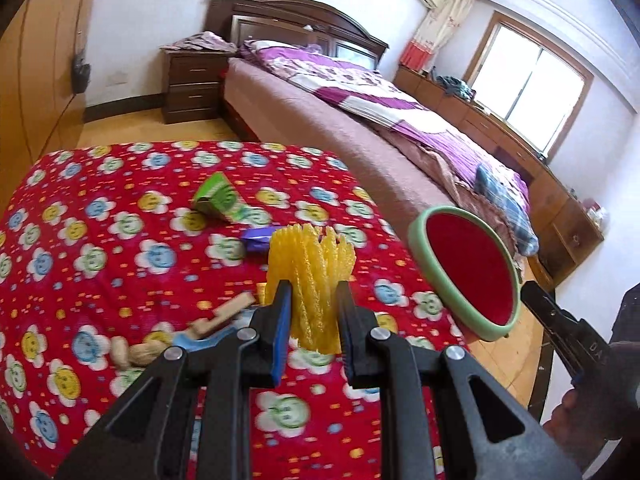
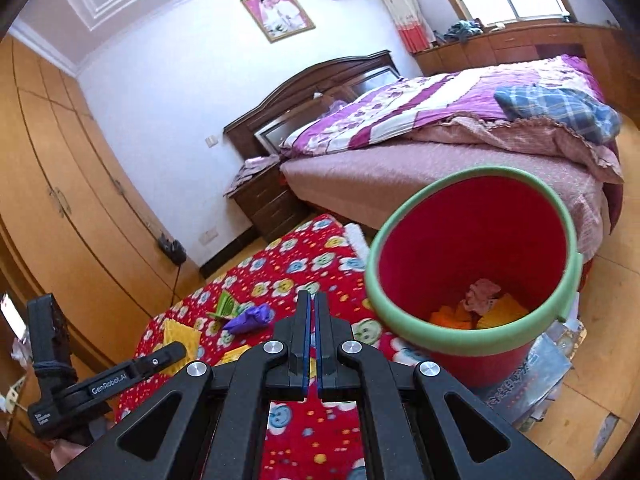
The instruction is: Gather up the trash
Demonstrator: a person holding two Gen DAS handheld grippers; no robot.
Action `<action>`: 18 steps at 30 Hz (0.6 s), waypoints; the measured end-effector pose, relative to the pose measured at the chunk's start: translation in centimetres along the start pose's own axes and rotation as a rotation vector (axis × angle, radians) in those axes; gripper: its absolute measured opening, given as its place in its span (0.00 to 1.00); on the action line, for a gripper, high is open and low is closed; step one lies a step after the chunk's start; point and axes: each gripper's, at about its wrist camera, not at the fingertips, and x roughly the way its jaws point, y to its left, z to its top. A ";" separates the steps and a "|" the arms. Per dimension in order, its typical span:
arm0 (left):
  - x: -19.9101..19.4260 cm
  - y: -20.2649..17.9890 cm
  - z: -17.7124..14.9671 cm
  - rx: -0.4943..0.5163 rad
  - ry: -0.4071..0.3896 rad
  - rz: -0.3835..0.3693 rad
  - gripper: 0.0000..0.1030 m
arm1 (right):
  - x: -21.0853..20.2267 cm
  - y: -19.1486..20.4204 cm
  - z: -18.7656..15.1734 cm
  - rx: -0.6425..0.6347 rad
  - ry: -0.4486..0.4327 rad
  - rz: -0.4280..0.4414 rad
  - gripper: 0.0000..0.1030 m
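Note:
My left gripper (image 1: 311, 292) is shut on a yellow foam fruit net (image 1: 316, 268) and holds it above the red flowered tablecloth (image 1: 100, 248). A green carton (image 1: 218, 196), a purple wrapper (image 1: 258, 238), a wooden piece (image 1: 222, 316) and peanut shells (image 1: 136, 352) lie on the cloth. The red bucket with a green rim (image 2: 472, 264) stands to the right, with pink, orange and yellow trash inside. My right gripper (image 2: 312, 300) is shut and empty, left of the bucket. The left gripper with the yellow net also shows in the right wrist view (image 2: 160, 360).
A bed (image 2: 420, 168) with purple bedding stands behind the table. A dark nightstand (image 1: 192, 84) is beside it. Wooden wardrobes (image 2: 60, 184) line the left wall. Magazines (image 2: 536, 380) lie under the bucket on the wooden floor.

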 end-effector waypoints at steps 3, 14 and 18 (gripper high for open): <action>0.7 -1.6 0.2 0.008 0.005 -0.028 0.20 | -0.3 -1.5 0.3 0.024 -0.006 -0.008 0.01; 0.7 -1.2 0.0 -0.016 0.010 0.000 0.20 | -0.4 -2.5 -0.1 0.032 0.033 0.000 0.05; 0.0 0.5 -0.2 -0.044 -0.005 0.044 0.20 | 0.6 -1.0 -0.8 -0.002 0.080 0.023 0.12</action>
